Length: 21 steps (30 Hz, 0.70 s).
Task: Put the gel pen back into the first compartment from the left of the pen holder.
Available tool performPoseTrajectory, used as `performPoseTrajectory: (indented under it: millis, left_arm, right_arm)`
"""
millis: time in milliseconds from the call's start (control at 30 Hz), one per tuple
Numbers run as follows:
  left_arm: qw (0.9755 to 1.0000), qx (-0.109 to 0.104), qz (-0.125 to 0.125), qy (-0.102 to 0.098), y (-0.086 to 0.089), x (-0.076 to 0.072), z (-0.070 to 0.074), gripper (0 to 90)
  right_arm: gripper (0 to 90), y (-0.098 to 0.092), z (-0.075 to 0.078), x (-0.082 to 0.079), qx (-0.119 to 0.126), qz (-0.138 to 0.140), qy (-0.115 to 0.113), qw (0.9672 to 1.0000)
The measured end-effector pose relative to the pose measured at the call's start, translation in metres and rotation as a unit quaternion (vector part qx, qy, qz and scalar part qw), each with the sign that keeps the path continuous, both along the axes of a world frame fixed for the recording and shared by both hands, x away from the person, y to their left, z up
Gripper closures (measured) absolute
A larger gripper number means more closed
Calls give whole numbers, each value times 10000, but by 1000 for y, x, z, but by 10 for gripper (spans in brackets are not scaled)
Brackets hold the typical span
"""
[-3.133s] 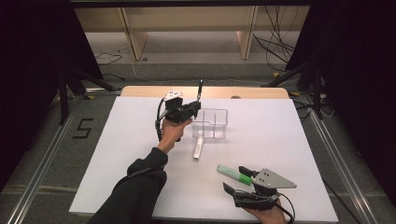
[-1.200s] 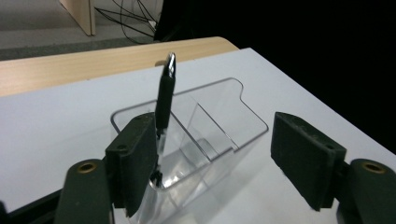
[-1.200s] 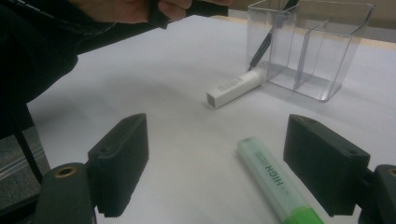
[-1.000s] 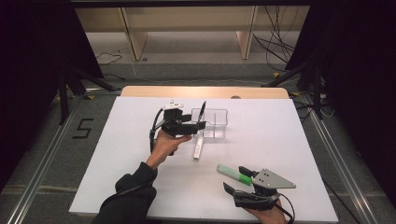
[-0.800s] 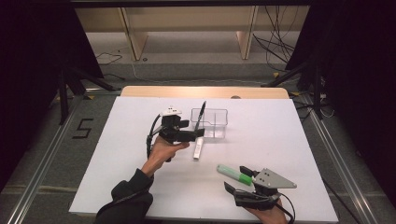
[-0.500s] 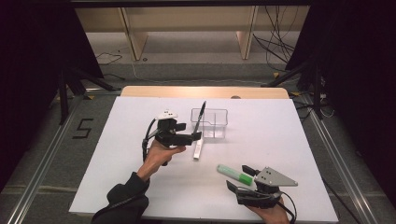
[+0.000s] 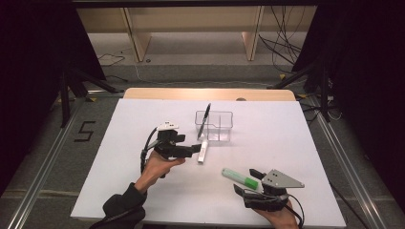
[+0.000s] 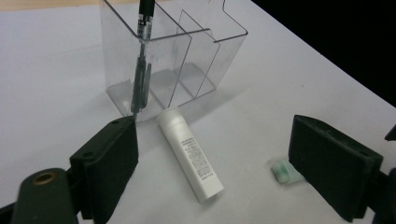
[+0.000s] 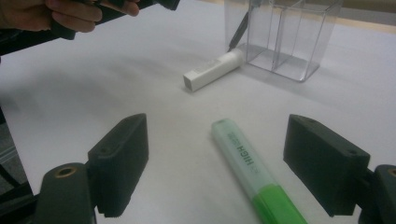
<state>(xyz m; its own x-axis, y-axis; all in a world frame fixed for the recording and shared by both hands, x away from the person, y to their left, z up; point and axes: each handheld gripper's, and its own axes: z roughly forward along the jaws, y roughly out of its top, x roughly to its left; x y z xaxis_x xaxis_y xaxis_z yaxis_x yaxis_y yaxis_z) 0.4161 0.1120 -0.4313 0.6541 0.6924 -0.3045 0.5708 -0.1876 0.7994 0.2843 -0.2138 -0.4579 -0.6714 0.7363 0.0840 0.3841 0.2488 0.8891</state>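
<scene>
The green highlighter (image 9: 252, 172) reading "HIGH" is lying near the tabletop's front edge between the gaping right gripper (image 9: 224, 163); its cap end is cut off. The left gripper (image 8: 215, 163) is gaping around the white tube (image 8: 189, 158), whose print is unreadable.

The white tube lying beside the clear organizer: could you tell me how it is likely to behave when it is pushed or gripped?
The white tube looks round and lies flat on its side, so a sideways push would probably roll it. Its smooth surface may slip between the jaws. It seems small and rigid, likely light. One end nearly touches the clear organizer.
</scene>
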Motion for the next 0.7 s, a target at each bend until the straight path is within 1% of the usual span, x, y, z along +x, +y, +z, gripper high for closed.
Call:
performPoseTrajectory:
  millis: [133, 200, 333, 433, 600, 700]
  left_arm:
    - [10000, -76, -51, 3, 6, -3, -8, 155]
    - [9998, -175, -51, 38, 10, -5, -11, 154]
    - [9995, -301, -88, -54, 18, -12, -16, 155]
    - [9995, -291, -103, -95, 23, -18, -20, 156]
    - [9995, -254, -142, -155, 30, -29, -23, 156]
    - [9995, -168, -208, -188, 31, -34, -24, 156]
  right_arm:
    - [237, -2, 0, 2, -53, 22, 51, 10000]
    - [237, -3, 0, 3, -77, 24, 77, 9999]
    - [238, -5, 2, 8, -183, 47, 143, 9997]
    - [242, -6, 3, 14, -351, 123, 250, 9990]
    - [261, -7, 4, 22, -661, 289, 416, 9965]
    - [267, -7, 3, 28, -794, 356, 529, 9948]
